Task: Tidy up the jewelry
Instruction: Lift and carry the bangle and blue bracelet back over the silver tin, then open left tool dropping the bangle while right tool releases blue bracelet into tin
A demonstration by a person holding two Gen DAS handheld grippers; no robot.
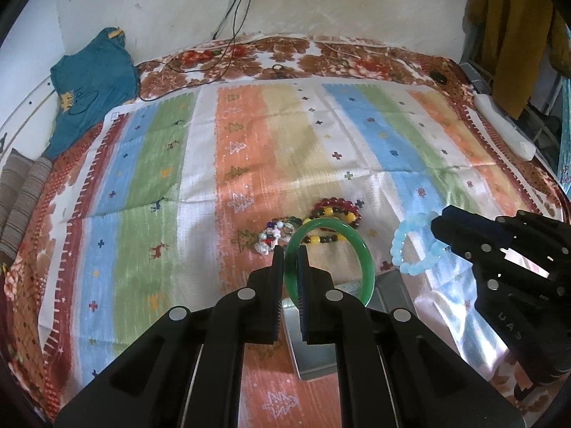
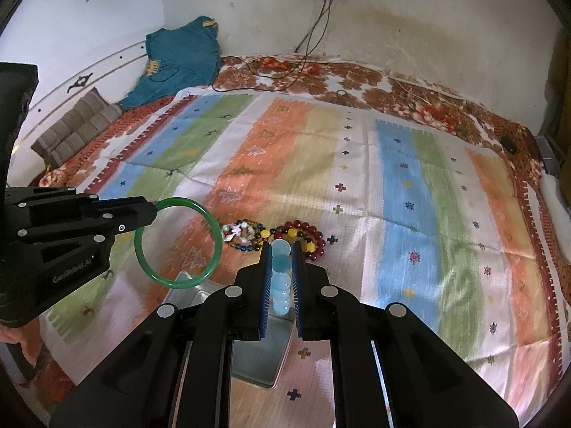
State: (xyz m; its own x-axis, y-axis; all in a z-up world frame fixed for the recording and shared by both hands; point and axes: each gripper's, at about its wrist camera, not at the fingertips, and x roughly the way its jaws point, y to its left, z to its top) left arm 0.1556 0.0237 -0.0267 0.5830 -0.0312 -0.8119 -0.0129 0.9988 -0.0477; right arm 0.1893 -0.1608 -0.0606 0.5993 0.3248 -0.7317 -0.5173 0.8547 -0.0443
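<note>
My left gripper [image 1: 291, 249] is shut on a green bangle [image 1: 367, 260] and holds it in the air; the bangle also shows in the right wrist view [image 2: 178, 242]. My right gripper [image 2: 282, 246] is shut on a pale blue bead bracelet [image 2: 280, 278], which also shows in the left wrist view [image 1: 410, 246]. Both grippers hover over a shallow metal tin [image 2: 257, 360] on the striped cloth. A dark red bead bracelet [image 2: 314, 239], a yellow-and-dark bead bracelet [image 1: 321, 239] and a mixed-colour bead bracelet [image 2: 239, 233] lie on the cloth just beyond the tin.
The striped cloth [image 1: 249, 164] covers a floral bedspread [image 1: 285, 53]. A teal shirt [image 1: 92, 82] and a striped cushion [image 2: 78, 125] lie at the far left. Black cables [image 1: 228, 35] hang from the wall. A white object [image 1: 506, 128] lies at the right edge.
</note>
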